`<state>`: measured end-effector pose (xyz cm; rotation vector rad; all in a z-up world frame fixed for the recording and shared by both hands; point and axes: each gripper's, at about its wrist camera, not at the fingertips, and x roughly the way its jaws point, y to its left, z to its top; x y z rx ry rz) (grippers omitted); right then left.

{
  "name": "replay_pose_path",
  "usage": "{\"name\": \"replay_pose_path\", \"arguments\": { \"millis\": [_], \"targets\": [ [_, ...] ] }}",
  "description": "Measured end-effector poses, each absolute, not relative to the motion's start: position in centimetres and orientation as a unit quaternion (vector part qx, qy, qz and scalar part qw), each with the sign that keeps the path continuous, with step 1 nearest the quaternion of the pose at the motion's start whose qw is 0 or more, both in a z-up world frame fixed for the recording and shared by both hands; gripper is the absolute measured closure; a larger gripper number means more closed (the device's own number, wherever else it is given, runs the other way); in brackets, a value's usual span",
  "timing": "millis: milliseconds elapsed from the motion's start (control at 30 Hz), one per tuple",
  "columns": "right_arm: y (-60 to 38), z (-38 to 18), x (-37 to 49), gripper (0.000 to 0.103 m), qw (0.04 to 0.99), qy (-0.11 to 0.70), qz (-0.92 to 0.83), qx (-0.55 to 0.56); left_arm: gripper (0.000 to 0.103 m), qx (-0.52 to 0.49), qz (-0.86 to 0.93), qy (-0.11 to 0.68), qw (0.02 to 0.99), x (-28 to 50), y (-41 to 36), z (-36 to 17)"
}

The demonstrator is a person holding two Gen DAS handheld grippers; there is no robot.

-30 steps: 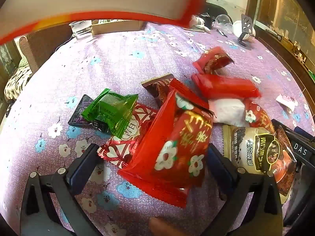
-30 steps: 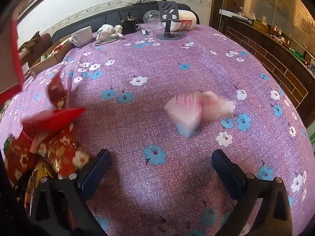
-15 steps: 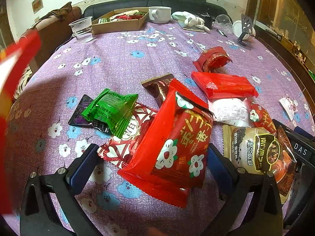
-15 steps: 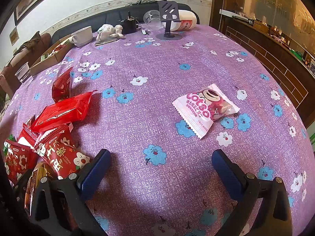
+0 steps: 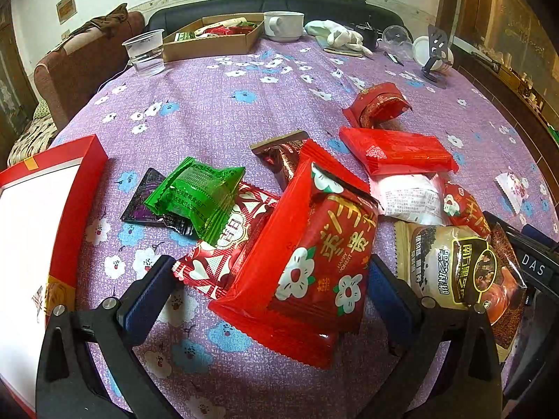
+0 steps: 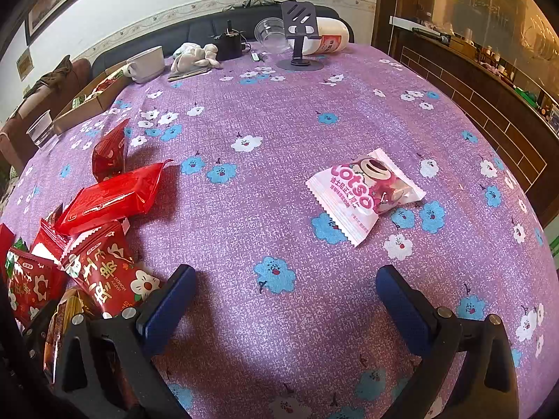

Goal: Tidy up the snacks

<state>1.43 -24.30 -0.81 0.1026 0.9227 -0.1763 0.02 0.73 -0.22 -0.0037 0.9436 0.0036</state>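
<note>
Purple floral tablecloth [image 6: 279,181]: both claws gape empty, left claw [image 5: 269,279] straddling the red flowered packet [image 5: 314,265].

Snacks heaped on the table [image 5: 216,104], one packet apart.
The heap [image 5: 314,244] lies centre; a box [image 5: 84,174] to its left, the lone packet [image 6: 367,192] to its right, a tray [image 5: 209,40] and mug [image 5: 283,26] behind.

Both views are bright and sharp, with strong fisheye bending and dark corners. Glare whitens the red box [image 5: 38,230]'s inside; foil wrappers glint. A soft shadow darkens the tabletop [image 6: 279,132] nearest the camera.
</note>
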Motion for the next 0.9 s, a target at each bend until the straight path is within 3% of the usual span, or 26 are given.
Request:
{"name": "replay_pose_path", "arguments": {
  "millis": [433, 533, 733, 900],
  "targets": [
    [-24.2, -0.6, 1.3, 0.0, 0.889, 0.447, -0.085, 0.049, 0.0, 0.004, -0.005, 0.46, 0.888, 0.2, -0.2, 0.2],
    [-24.7, -0.4, 0.7, 0.0, 0.874, 0.484, -0.024, 0.023, 0.0, 0.022, -0.028, 0.483, 0.875, -1.3, 0.2, 1.0],
    [-28.1, 2.2, -4.7, 0.005, 0.894, 0.429, 0.036, 0.125, 0.0, 0.092, 0.026, 0.373, 0.923, -7.7, 3.1, 5.4],
    [-23.0, 4.2, -5.4, 0.005, 0.898, 0.409, 0.116, 0.109, 0.0, 0.16, 0.072, 0.385, 0.906, -8.2, 4.9, 6.5]
  ]
}}
